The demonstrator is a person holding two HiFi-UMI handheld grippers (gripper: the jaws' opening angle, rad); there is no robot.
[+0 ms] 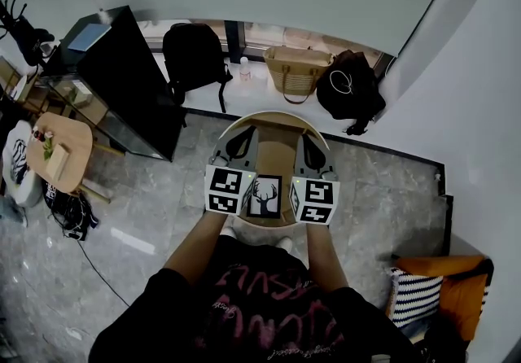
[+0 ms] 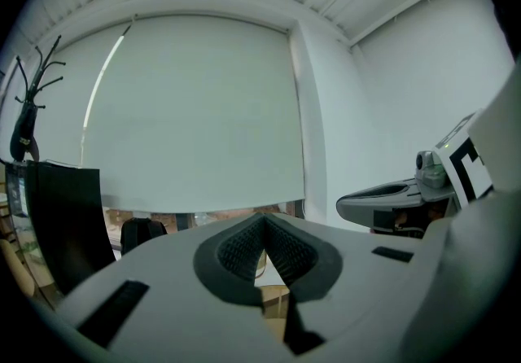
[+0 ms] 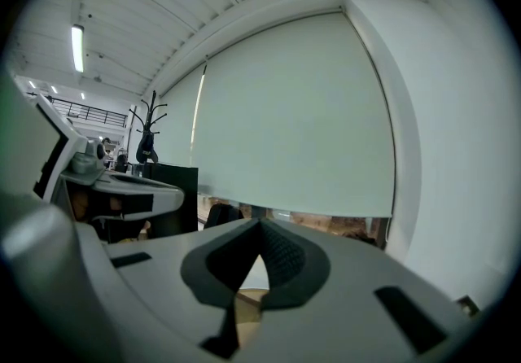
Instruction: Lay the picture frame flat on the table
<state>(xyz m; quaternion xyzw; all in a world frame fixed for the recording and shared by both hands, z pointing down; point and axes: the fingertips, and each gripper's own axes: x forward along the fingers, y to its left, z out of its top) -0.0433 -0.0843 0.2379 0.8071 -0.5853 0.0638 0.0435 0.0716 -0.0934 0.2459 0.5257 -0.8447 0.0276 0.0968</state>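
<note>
The left gripper (image 1: 236,144) has its jaws pressed together at the tips with nothing between them, and the right gripper (image 1: 313,155) is the same: tips touching, empty. Both are held out over the table (image 1: 273,116), side by side, their marker cubes on either side of the picture frame (image 1: 264,196).

The picture frame, a dark one with a deer in it, sits at the near edge of the small round table, close to the person's body, its face turned up toward them. From this steep angle I cannot tell whether it is propped on a stand or already lying flat. It lies nearer than the jaw tips, and neither gripper view shows it; both look over the table at the window blind.

To my eye the main risk is that near edge. Working on something the gripper cameras do not see, a nudge with closed jaws could slide the frame toward the person and off the table. The floor (image 1: 163,215) looks like stone, so any glass would probably break. If the frame is propped, pushing its top over instead of lowering it could make it slap down or skid. The table is small and light-looking, so a heavy press might rock it.

Further off, a backpack (image 1: 194,56), a woven bag (image 1: 297,70) and a black bag (image 1: 350,86) sit along the far window ledge, well clear.
</note>
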